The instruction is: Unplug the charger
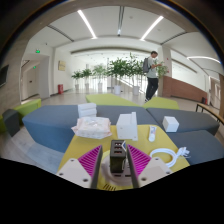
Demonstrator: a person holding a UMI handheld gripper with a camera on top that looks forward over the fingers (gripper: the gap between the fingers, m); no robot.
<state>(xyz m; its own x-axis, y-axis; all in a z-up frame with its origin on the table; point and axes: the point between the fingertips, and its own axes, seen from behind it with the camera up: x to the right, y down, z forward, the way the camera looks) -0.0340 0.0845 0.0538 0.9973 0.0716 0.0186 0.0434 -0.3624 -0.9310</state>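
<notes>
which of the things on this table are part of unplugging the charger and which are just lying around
Part of the job: charger between the gripper fingers; white cable.
Lying about: crumpled white bag, flat white packet, small white box, white box.

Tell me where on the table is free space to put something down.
Bare yellow table lies left of the fingers, before the crumpled bag. The open gripper straddles the charger. Right is crowded: white cable, remote, small box.

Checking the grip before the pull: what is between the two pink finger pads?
In the gripper view, a dark charger stands between the hand-held gripper pads; its white cable loops off to the side. Whether the fingers press on it is unclear.
</notes>
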